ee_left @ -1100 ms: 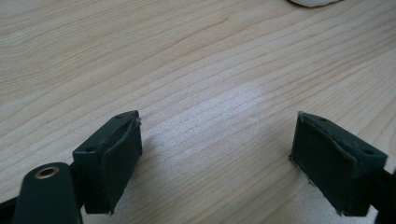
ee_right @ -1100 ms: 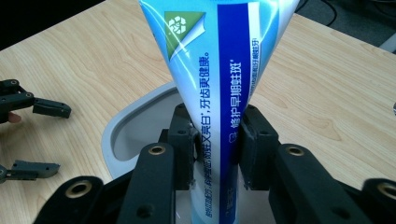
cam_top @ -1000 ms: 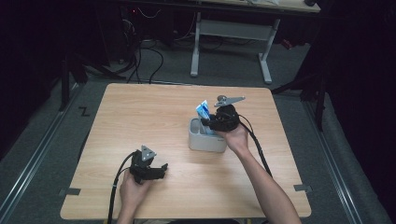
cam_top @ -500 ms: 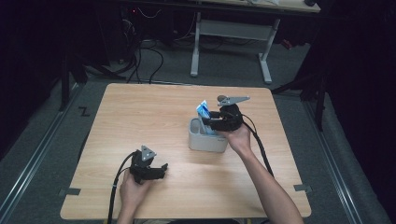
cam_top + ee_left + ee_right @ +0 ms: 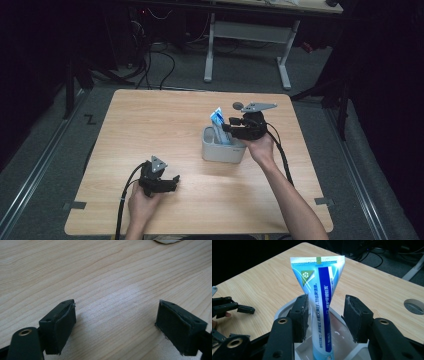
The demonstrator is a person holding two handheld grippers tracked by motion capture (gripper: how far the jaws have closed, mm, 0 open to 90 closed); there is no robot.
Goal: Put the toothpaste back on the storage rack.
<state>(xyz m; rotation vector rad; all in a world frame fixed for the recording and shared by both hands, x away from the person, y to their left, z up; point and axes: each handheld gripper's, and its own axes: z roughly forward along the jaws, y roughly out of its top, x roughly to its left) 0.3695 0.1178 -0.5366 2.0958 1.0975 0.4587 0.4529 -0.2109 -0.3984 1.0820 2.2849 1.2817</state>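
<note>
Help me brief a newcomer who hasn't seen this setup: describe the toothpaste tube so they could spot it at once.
Start at the wooden table and find the pale grey tub right of centre. The toothpaste tube stands upright in it, flat crimped end up, between the right gripper's open fingers. It is the one blue-and-white thing there, printed with Chinese text.

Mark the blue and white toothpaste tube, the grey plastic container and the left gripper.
Blue and white toothpaste tube [image 5: 322, 290]: right gripper view, printed upper body.
Grey plastic container [image 5: 222, 151]: high view, front wall.
Left gripper [image 5: 116, 326]: left gripper view, midway between its open jaws.
</note>
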